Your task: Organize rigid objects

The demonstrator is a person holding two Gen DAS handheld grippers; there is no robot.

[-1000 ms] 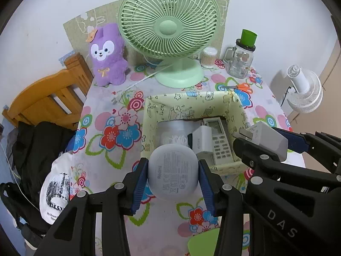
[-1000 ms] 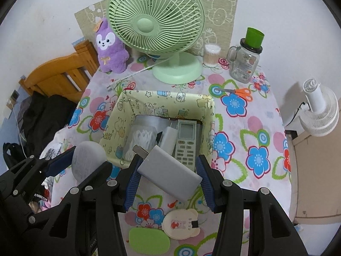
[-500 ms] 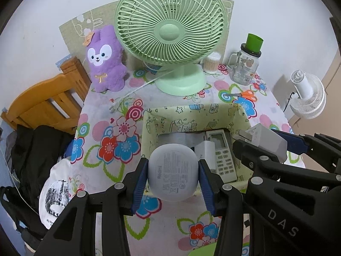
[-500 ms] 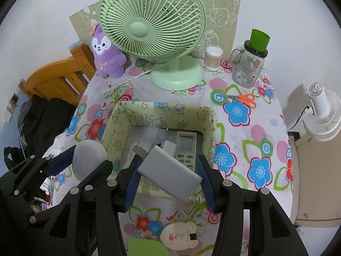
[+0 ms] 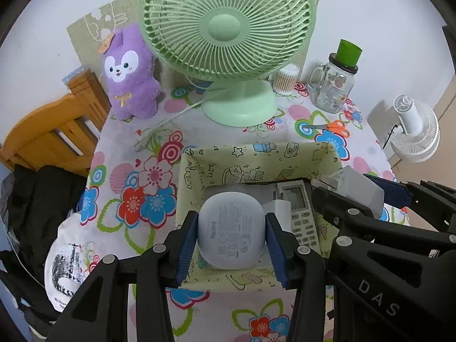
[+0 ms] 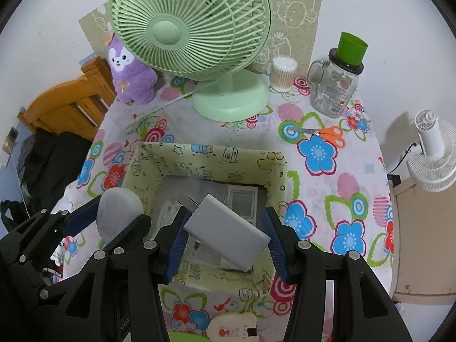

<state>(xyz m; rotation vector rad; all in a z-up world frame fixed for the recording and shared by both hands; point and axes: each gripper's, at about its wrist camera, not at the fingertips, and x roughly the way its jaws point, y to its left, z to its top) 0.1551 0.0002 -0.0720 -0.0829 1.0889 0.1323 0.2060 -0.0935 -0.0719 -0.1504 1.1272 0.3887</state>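
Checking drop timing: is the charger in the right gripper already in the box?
Not yet. The charger is clamped between the right gripper pads, tilted, above the box opening.

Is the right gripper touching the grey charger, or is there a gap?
Touching. In the right wrist view, both blue pads of the right gripper press the opposite sides of the charger, holding it tilted above the box.

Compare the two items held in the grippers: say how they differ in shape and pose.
The earbud case in the left gripper is rounded like a pebble; the charger in the right gripper is a flat-sided block with plug prongs. The earbud case sits square between its pads, printed underside up; the charger lies skewed, prongs pointing up-left. Both are pale, clamped, and over the yellow box.
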